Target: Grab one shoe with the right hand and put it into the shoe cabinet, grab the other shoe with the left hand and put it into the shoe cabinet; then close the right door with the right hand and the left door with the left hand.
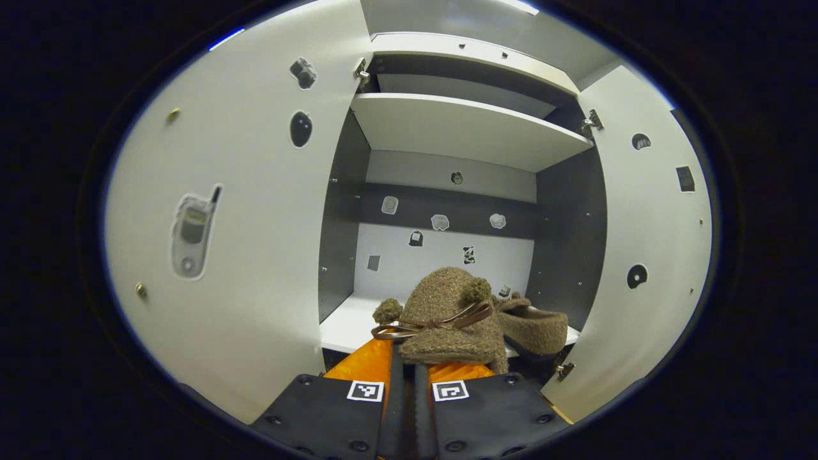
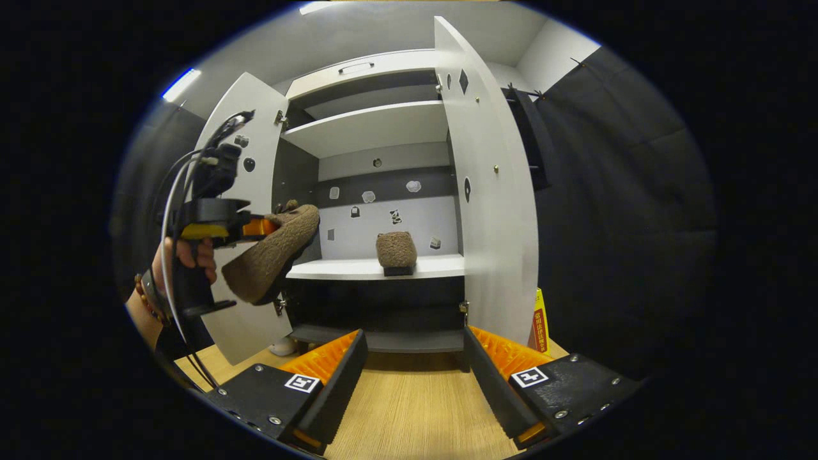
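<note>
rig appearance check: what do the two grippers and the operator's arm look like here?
Right gripper: black bolted finger blocks, each bearing a square black-and-white marker. Left gripper: the same blocks and markers; in the right gripper view its black body trails looping cables. The person's wrist wears a beaded bracelet.

The shoe cabinet (image 2: 374, 191) is seen standing on a light wood-grain floor (image 2: 409, 402), with both doors swung open. A white lower shelf (image 2: 358, 268) is seen inside, and one brown fuzzy slipper (image 2: 396, 250) is set directly on it, right of the shelf's middle, toe facing outward. In the left gripper view the same shelf (image 1: 345, 322) is seen, with that slipper (image 1: 535, 327) resting near its right end. A white upper shelf (image 1: 460, 124) is seen above, its top surface hidden from below.
</note>
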Available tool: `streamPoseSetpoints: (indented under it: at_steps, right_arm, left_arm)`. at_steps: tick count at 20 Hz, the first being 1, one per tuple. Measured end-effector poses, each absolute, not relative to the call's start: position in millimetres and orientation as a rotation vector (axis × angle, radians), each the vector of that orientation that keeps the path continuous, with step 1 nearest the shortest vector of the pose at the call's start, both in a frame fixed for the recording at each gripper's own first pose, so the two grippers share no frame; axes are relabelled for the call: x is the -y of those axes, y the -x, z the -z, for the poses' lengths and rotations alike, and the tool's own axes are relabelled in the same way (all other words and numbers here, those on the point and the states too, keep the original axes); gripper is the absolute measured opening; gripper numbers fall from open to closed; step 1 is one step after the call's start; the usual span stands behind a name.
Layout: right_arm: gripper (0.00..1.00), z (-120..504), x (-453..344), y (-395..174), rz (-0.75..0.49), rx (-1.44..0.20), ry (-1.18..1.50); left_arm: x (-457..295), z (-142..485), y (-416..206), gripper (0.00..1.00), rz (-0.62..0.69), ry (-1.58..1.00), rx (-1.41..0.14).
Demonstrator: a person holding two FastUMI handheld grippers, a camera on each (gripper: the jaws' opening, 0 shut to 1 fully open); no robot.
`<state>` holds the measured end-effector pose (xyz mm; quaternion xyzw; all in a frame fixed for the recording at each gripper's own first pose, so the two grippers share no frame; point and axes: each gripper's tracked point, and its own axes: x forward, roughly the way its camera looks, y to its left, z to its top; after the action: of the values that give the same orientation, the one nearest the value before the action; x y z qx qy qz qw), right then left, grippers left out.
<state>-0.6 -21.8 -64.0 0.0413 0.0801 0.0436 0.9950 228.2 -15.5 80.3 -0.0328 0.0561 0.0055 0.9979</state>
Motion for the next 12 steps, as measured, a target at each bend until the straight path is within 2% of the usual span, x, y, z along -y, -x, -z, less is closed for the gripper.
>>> streamPoseSetpoints:
  at_steps: [8,12]
  right_arm:
    - [0.93,62,51,11,-0.006,-0.157,-0.08]
    - [0.93,65,58,19,0.01,-0.168,-0.067]
  left_arm:
    - [18,-46,-367,0.15,-0.042,0.058,-0.264]
    - [18,-5,-402,0.16,-0.074,-0.046,-0.376]
